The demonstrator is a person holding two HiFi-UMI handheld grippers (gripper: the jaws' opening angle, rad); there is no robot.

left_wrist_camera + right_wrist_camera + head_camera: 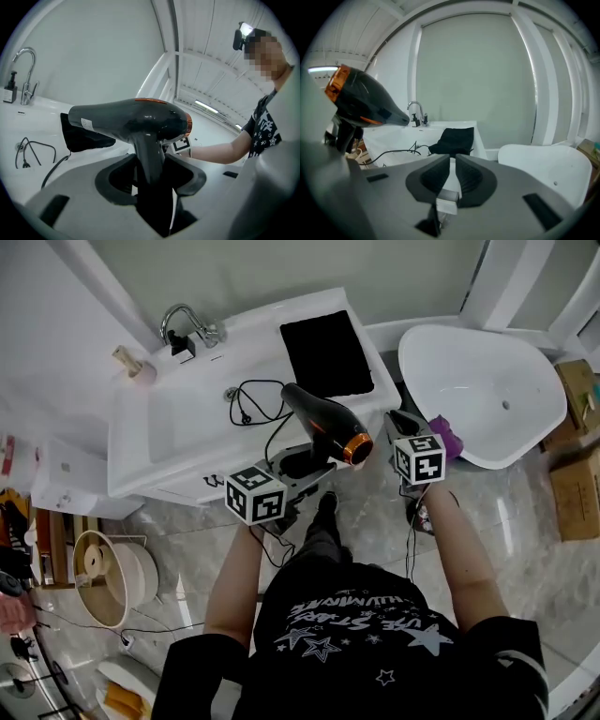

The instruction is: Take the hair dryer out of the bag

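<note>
My left gripper (150,164) jaws clamp the hair dryer (126,122) handle, my right gripper (452,171) jaws sit nearly together and empty; hold firm, keep the cord (258,399) off the bag (326,352) at 12 o'clock.

Left gripper (150,169) clamped on the handle of the hair dryer (323,420), holding it aloft, right gripper (453,172) just right of the hair dryer, jaws nearly together and empty, both bare forearms reaching forward beneath it

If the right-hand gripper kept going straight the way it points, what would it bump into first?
Probably the black bag on the white counter, straight ahead of the right gripper; depth is unclear.
</note>
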